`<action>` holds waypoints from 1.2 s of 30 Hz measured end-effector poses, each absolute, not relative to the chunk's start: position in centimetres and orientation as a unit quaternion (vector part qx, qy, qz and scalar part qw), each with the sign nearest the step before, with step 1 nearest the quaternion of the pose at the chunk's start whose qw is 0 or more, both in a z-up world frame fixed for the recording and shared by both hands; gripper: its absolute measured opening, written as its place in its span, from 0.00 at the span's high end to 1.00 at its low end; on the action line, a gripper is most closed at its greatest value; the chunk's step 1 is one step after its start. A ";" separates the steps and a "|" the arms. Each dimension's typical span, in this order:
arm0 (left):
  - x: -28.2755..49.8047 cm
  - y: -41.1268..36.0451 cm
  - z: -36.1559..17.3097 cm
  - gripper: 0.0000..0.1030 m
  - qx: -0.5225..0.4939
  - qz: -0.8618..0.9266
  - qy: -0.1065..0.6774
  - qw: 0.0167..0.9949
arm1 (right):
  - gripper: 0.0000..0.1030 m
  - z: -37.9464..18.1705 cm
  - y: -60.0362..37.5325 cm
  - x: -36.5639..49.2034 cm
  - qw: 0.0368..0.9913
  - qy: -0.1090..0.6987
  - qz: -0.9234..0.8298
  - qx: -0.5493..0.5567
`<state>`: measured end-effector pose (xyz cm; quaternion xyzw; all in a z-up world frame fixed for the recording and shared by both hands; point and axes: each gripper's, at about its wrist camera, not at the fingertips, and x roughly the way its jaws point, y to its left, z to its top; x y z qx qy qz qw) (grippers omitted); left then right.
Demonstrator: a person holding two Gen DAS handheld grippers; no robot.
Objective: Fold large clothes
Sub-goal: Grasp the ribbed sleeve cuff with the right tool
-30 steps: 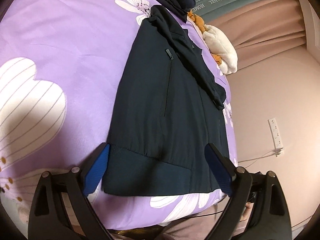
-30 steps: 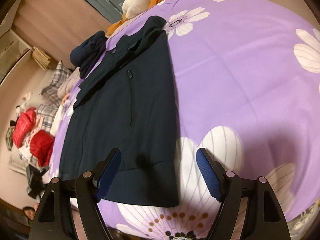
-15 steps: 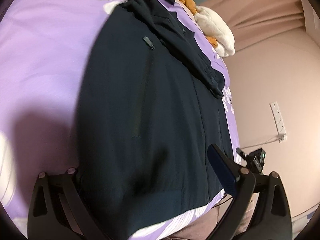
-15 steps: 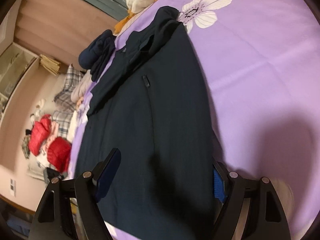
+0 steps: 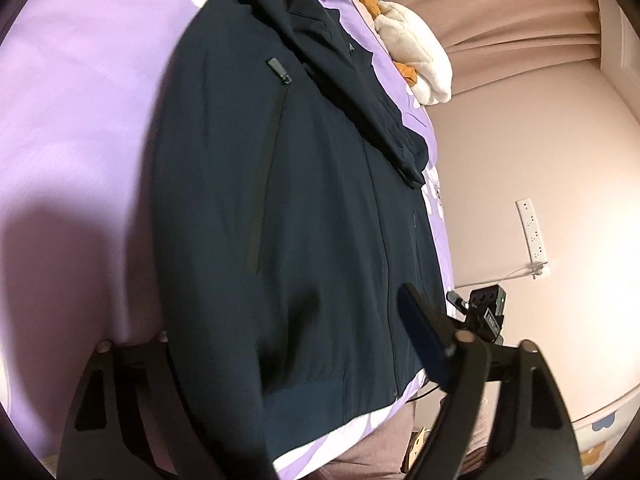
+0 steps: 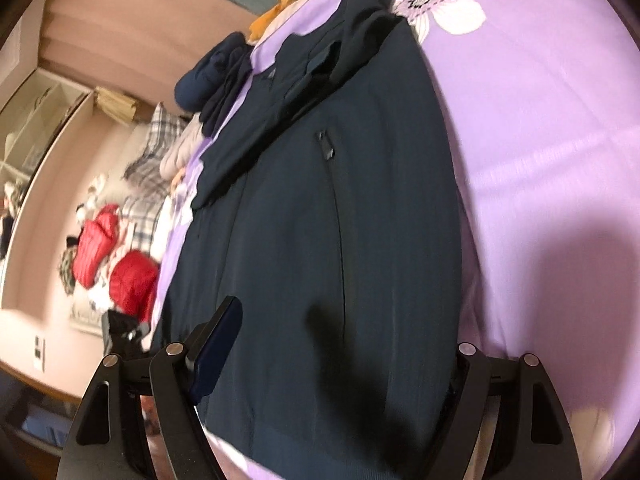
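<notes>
Jacket (image 5: 304, 208), dark navy, lies flat on the purple floral bedspread (image 5: 80, 128), hem toward the near edge of the bed, collar toward the far end. One sleeve is folded diagonally across the upper front, cuff ending near the bed's right edge in the left wrist view. Chest pocket zip pull (image 5: 280, 70) sits on the upper panel w/ its dark zip line running down toward the hem; main zip runs along the centre. Left gripper (image 5: 288, 356) is spread wide over the hem: right finger w/ blue pad (image 5: 424, 340) rests on the fabric near the centre zip, left finger sits at the jacket's side edge, its pad hidden behind cloth. Right gripper (image 6: 340, 360) is likewise wide open, straddling the hem: left blue pad (image 6: 218, 344) over the jacket's side next to the bed edge, right finger at the opposite side edge, pad mostly hidden. Neither one is clamping cloth. At the far end of the bed, a second dark garment (image 6: 212, 76) is bundled up, beside a white-and-orange plush item (image 5: 416, 60). Beyond the bed: red padded clothes (image 6: 116, 256) on the floor, wall socket strip (image 5: 532, 230) w/ a cable.
</notes>
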<state>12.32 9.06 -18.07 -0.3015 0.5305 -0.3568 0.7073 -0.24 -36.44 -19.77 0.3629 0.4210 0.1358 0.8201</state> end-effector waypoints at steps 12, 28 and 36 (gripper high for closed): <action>9.9 9.3 -18.2 0.25 -0.308 -0.375 0.522 0.701 | 0.22 -20.0 -35.3 -4.9 0.810 0.427 0.142 0.376; 10.8 8.5 -18.5 0.48 -0.293 -0.344 0.521 0.724 | 0.36 -20.0 -33.8 -2.6 0.836 0.401 0.130 0.351; 11.1 8.9 -19.0 0.75 -0.296 -0.313 0.527 0.732 | 0.68 -21.3 -35.6 -3.8 0.819 0.388 0.108 0.408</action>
